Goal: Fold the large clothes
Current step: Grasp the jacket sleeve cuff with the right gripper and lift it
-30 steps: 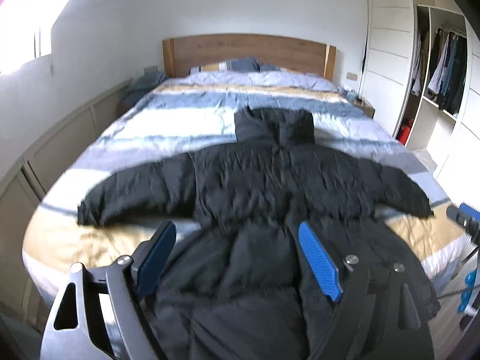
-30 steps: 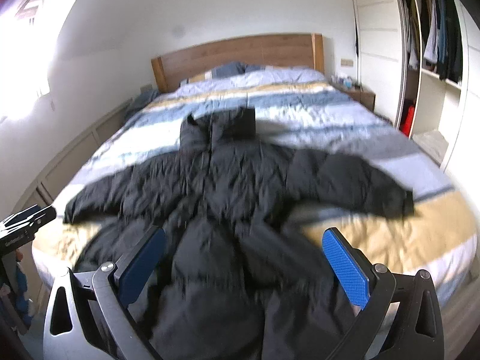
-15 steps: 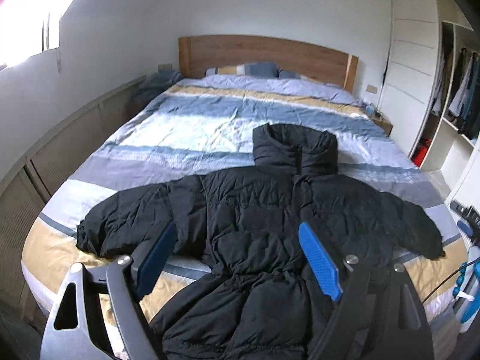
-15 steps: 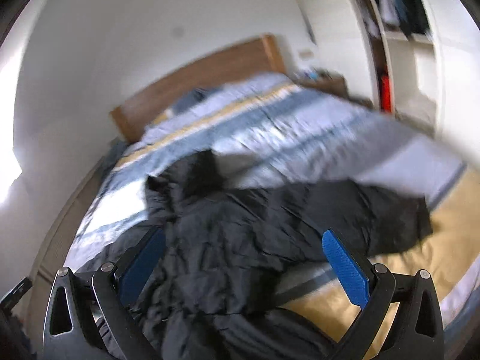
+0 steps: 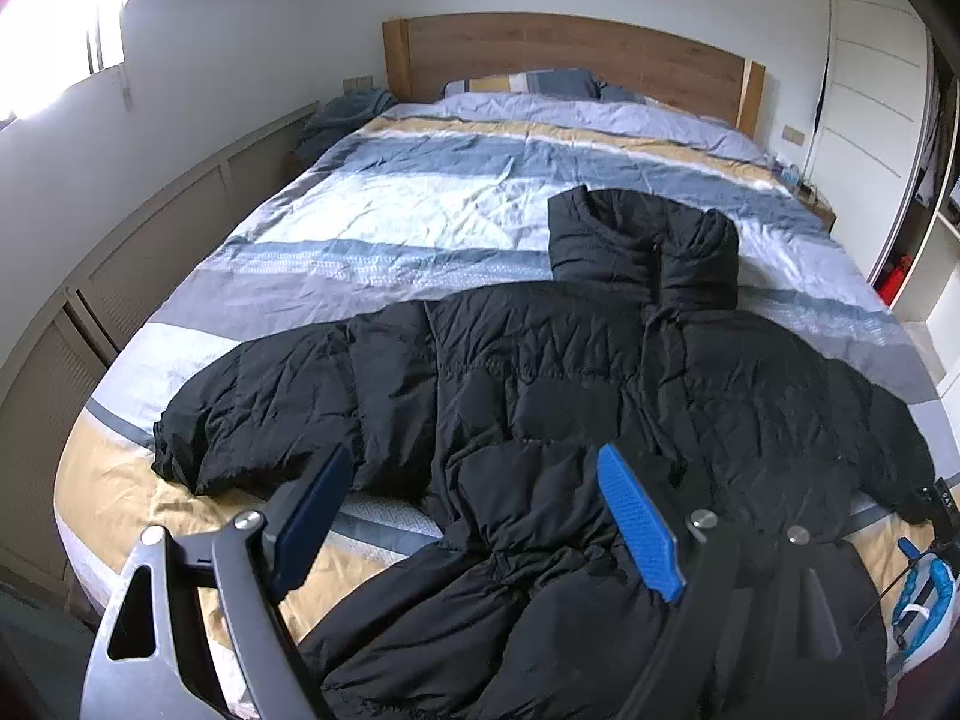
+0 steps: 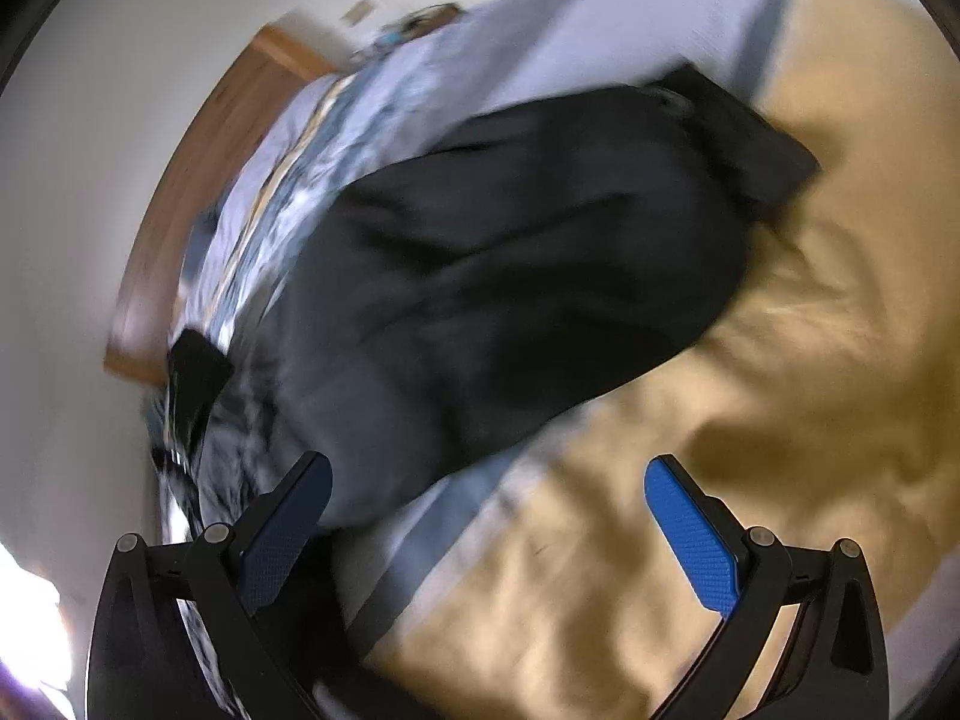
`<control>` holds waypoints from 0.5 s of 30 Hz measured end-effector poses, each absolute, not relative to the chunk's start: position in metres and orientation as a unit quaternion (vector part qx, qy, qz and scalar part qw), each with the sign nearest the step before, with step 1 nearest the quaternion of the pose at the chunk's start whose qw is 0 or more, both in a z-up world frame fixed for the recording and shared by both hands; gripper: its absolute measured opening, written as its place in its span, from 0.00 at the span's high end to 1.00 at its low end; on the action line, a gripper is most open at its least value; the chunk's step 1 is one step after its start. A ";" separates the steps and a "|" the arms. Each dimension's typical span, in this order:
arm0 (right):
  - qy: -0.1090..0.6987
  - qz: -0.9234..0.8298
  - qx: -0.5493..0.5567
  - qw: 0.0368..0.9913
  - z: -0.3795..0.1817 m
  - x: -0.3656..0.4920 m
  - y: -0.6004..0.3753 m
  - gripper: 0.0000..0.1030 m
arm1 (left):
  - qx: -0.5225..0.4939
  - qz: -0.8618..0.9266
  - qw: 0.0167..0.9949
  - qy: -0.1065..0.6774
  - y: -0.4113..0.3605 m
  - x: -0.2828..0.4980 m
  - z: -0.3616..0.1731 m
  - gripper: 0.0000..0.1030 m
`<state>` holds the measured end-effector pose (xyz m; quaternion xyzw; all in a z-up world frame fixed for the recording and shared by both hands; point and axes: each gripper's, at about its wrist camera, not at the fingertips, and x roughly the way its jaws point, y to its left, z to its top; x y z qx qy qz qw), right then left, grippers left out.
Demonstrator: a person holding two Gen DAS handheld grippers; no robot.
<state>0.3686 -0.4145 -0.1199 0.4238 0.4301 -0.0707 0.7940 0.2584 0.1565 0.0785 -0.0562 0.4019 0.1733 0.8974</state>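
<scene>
A black puffer jacket (image 5: 570, 396) lies spread on the striped bed, hood toward the headboard, both sleeves out to the sides. My left gripper (image 5: 474, 510) is open and empty, held above the jacket's lower body near the bed's foot. My right gripper (image 6: 486, 516) is open and empty, tilted and close over the jacket's right sleeve (image 6: 540, 276), whose cuff (image 6: 750, 138) rests on the yellow stripe. The right wrist view is blurred. The right gripper also shows at the far right edge of the left wrist view (image 5: 924, 564).
The bed (image 5: 420, 192) has a blue, white and yellow striped cover and a wooden headboard (image 5: 570, 54). Panelled wall (image 5: 120, 276) runs along the left side. A white wardrobe (image 5: 870, 120) with open shelves stands on the right.
My left gripper drifted left and slightly closer to the jacket. My right gripper swung right and down, rolling toward the right sleeve, which now fills its view.
</scene>
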 end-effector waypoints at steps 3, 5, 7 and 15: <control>0.409 -0.067 0.469 0.780 -0.136 0.369 -0.438 0.00 | -0.055 0.178 0.893 0.408 0.156 0.264 0.073 0.18; 0.385 -0.059 0.500 0.773 -0.141 0.371 -0.454 0.01 | -0.056 0.182 0.891 0.412 0.156 0.267 0.071 0.18; 0.365 -0.059 0.521 0.770 -0.145 0.371 -0.467 0.01 | -0.056 0.185 0.890 0.414 0.156 0.270 0.070 0.18; 0.319 -0.061 0.569 0.755 -0.155 0.379 -0.502 0.29 | -0.047 0.187 0.883 0.429 0.148 0.274 0.063 0.18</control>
